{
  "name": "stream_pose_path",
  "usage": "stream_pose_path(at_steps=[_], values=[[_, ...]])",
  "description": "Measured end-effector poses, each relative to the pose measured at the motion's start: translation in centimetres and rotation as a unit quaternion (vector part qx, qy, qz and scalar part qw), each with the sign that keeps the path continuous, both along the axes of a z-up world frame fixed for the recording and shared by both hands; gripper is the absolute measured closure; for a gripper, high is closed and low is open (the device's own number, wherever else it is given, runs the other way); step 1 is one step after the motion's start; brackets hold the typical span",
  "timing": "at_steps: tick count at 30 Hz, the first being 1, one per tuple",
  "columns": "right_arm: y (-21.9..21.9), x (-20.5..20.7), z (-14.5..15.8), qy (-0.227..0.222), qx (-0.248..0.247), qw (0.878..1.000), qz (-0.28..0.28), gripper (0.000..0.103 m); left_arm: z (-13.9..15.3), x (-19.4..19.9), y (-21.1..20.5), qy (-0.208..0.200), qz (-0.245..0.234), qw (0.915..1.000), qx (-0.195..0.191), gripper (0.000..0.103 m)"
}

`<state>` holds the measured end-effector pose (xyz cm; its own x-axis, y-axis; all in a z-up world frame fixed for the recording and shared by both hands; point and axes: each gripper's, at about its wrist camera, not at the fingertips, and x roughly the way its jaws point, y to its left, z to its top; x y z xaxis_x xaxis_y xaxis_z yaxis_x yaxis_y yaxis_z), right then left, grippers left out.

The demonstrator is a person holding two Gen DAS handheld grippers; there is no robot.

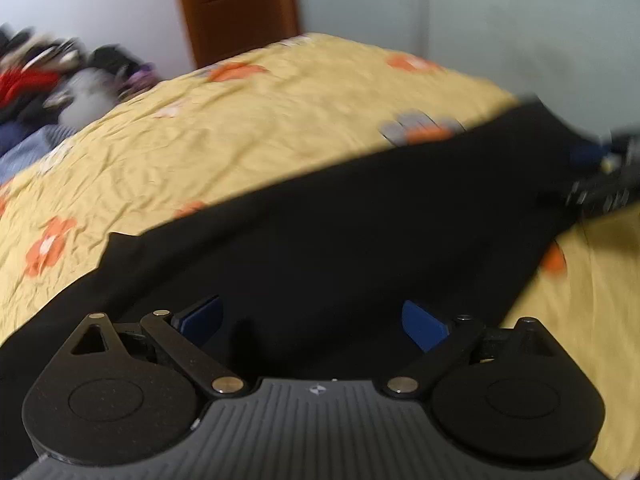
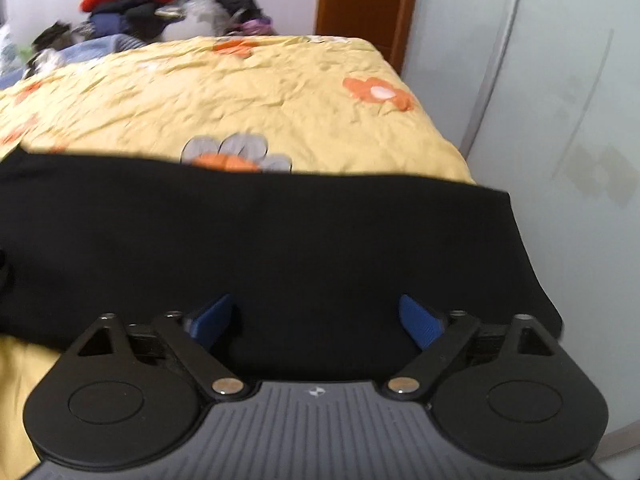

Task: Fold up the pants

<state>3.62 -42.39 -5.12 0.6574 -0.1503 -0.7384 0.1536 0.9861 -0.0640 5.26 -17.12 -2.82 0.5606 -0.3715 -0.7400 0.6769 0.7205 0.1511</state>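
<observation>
**Q:** Blue-padded fingertips [image 1: 202, 318] are seen nearest the lens; how is each claw set, and where is the garment?

**R:** Both are spread wide and released, with nothing pinched. The left gripper [image 1: 312, 320] and the right gripper [image 2: 316, 318] are each poised over the black soft-cloth pants [image 2: 280, 232], which are laid flat as a long band across the yellow quilted bedspread with orange flowers [image 2: 260, 88]. Contact between pads and cloth cannot be told.

**Q:** How is the cloth judged to handle?

**R:** It is judged light, limp and not fragile, likely to sag and drag once lifted. A hold is best taken at the near edge or at an end corner [image 1: 118, 240], with all layers pinched together so none slides free.

**Q:** What is hidden or unclear?

**R:** Waistband and hems cannot be told apart, since the black surface shows no seams. The number of layers is not revealed. 1 end is draped past the bed corner [image 2: 532, 280] in the right view. Motion blur smears the left view, where a dark object [image 1: 604, 184] at the right margin cannot be identified. A clothes heap [image 2: 160, 4] is made out beyond the bed.
</observation>
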Motion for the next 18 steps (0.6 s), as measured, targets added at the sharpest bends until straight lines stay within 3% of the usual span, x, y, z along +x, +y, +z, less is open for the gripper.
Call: stream_pose_path(at_steps=[3,5,7,9,10,12,14,18], values=[[-1.0,-2.3,0.6,0.013,0.003,1.0,-0.007,0.007,-0.1,-2.1,0.3,-0.026,-0.022,0.9994,0.003,0.006],[-0.8,-2.7,2.0,-0.036,0.015,0.999,-0.034,0.007,0.4,-2.1,0.2,-0.041,-0.01,0.9989,-0.021,0.003],[-1.0,-2.3,2.4,-0.081,0.057,0.994,-0.048,0.005,0.4,-1.0,-0.2,-0.046,0.021,0.9981,-0.034,0.001],[-0.6,-0.9,1.1,-0.065,0.062,0.995,-0.04,0.002,-0.2,0.0,-0.5,-0.019,0.036,0.999,-0.02,0.001],[-0.4,-0.1,-0.1,-0.031,0.045,0.998,-0.035,0.0,-0.8,0.4,-0.5,0.01,0.037,0.9992,-0.007,0.004],[0.4,-1.1,-0.6,-0.033,0.009,0.999,-0.016,0.0,-1.3,-0.1,0.3,0.037,0.026,0.9988,-0.02,0.003],[0.0,-2.9,-0.2,-0.03,0.022,0.999,-0.018,0.0,-1.3,-1.1,1.4,0.038,0.023,0.9982,-0.041,0.004],[-2.0,-5.5,0.7,-0.082,0.083,0.99,-0.083,0.0,0.0,-1.6,1.8,0.021,0.039,0.9952,-0.087,0.002]])
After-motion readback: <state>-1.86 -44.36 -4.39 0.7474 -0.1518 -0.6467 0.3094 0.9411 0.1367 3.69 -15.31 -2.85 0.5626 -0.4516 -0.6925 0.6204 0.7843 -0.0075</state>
